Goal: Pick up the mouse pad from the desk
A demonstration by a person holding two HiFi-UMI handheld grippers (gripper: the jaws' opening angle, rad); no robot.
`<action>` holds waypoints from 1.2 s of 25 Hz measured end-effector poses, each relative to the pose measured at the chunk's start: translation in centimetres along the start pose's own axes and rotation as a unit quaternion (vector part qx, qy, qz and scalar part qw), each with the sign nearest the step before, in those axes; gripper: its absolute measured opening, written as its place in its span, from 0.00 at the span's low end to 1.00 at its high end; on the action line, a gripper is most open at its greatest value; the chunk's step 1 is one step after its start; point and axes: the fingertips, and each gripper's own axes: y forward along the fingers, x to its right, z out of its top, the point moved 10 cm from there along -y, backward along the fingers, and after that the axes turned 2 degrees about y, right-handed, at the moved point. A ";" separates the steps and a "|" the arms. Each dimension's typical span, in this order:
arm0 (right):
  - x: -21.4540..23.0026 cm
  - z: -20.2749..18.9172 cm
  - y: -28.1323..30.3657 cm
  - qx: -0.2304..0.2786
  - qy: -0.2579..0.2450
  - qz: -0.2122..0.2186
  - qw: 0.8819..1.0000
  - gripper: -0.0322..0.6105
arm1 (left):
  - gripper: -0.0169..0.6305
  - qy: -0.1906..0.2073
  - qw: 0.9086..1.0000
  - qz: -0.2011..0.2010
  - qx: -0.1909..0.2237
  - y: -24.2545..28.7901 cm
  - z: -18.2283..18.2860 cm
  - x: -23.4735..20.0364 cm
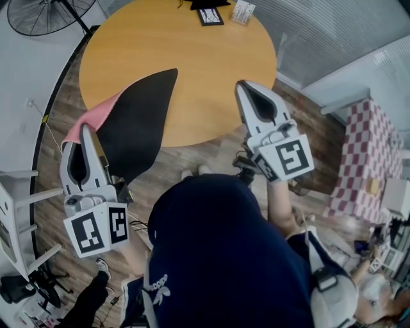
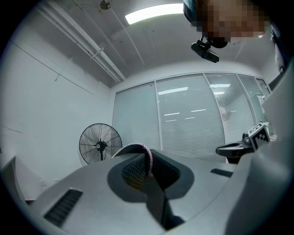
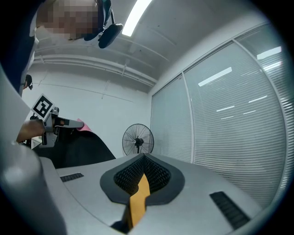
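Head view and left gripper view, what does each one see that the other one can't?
Only the head view shows the round orange wooden table and the red-and-white checked cloth. Only the left gripper view shows the long ceiling light and the black camera on the person's head. Both show the black mouse pad with its pink underside, pinched in the left gripper, and the round black wire fan.

Mouse pad [image 1: 138, 122]: black face up, pink face showing along its left edge. Near-left end is pinched in the left gripper [image 1: 90, 131], rim curled between the closed jaws. Far corner lies over the desk's [image 1: 192, 64] near-left part; contact there unclear.
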 end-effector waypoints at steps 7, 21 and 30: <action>0.0 0.0 0.5 -0.007 -0.007 0.000 1.000 0.05 | 0.06 -0.001 1.000 -0.001 -0.003 0.5 -0.2 -0.3; 0.0 0.1 0.6 -0.005 -0.014 -0.001 1.000 0.05 | 0.06 0.001 1.000 0.000 -0.005 0.7 -0.2 -0.5; -0.1 0.1 0.6 -0.010 -0.024 -0.005 1.000 0.05 | 0.06 0.000 1.000 -0.007 -0.003 0.9 -0.3 -0.7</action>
